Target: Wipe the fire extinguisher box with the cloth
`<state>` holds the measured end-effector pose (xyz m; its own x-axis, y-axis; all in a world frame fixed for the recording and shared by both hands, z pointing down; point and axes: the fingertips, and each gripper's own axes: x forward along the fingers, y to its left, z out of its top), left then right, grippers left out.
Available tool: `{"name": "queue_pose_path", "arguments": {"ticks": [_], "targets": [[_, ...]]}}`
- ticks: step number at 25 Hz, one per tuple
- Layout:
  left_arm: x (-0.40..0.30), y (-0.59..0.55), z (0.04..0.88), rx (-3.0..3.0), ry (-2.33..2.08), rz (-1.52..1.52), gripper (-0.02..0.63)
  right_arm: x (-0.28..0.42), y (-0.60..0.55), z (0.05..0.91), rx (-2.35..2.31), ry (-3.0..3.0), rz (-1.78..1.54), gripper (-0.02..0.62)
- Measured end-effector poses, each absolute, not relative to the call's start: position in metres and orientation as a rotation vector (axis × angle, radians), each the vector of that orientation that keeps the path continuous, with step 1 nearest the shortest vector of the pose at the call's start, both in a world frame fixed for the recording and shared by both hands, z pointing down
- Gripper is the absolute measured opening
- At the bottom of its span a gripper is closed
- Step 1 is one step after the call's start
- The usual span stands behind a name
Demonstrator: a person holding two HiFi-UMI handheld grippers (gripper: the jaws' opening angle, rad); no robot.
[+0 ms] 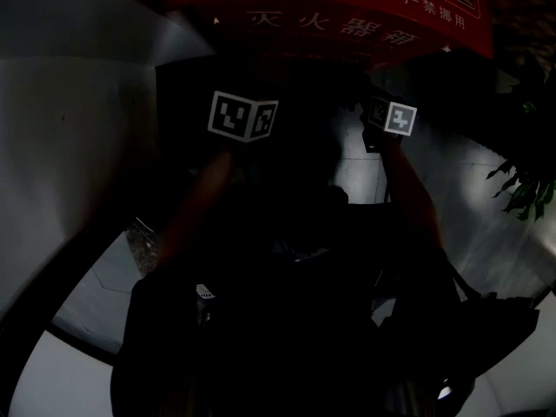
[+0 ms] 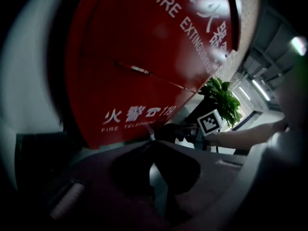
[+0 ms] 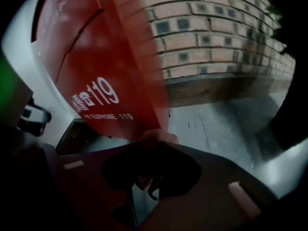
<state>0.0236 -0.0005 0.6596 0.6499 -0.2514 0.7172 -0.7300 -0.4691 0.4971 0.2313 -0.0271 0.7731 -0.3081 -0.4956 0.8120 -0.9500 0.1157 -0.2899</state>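
Clamped the cloth (image 3: 159, 137) in the right gripper (image 3: 156, 146), close by the lower right edge of the fire extinguisher box (image 3: 96, 57), far ahead. Carried the left gripper (image 2: 153, 150) with jaws together, empty, further left. Likely risked losing the thinly pinched cloth by snagging that edge.

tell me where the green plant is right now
The green plant sits at the head view's right edge, to the right of the right gripper and the red fire extinguisher box.
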Motion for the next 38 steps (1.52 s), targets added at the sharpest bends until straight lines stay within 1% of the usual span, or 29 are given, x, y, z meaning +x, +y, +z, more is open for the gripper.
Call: {"name": "queue_pose_path", "arguments": {"ticks": [4, 8, 13, 17, 24, 34, 38], "targets": [[0.037, -0.025, 0.644, 2.156, -0.768, 0.778, 0.003, 0.231, -0.027, 0.805, 1.459, -1.885, 1.154, 0.074], [0.032, -0.016, 0.654, 2.133, -0.765, 0.840, 0.003, 0.221, -0.027, 0.827, 1.507, -1.902, 1.219, 0.074], [0.030, -0.005, 0.659, 2.202, -0.751, 0.979, 0.003, 0.233, -0.051, 0.849, 1.620, -1.909, 1.249, 0.074], [0.029, -0.007, 0.650, 2.231, -0.751, 0.952, 0.003, 0.229, -0.060, 0.853, 1.666, -1.933, 1.254, 0.074], [0.040, -0.017, 0.641, 2.299, -0.758, 0.973, 0.003, 0.229, -0.058, 0.847, 1.607, -1.938, 1.216, 0.074], [0.034, -0.029, 0.646, 2.340, -0.769, 1.104, 0.003, 0.224, -0.060, 0.809, 1.547, -1.964, 1.171, 0.072], [0.038, -0.032, 0.634, 2.381, -0.758, 1.075, 0.003, 0.219, -0.061, 0.790, 1.510, -1.975, 1.133, 0.072]]}}
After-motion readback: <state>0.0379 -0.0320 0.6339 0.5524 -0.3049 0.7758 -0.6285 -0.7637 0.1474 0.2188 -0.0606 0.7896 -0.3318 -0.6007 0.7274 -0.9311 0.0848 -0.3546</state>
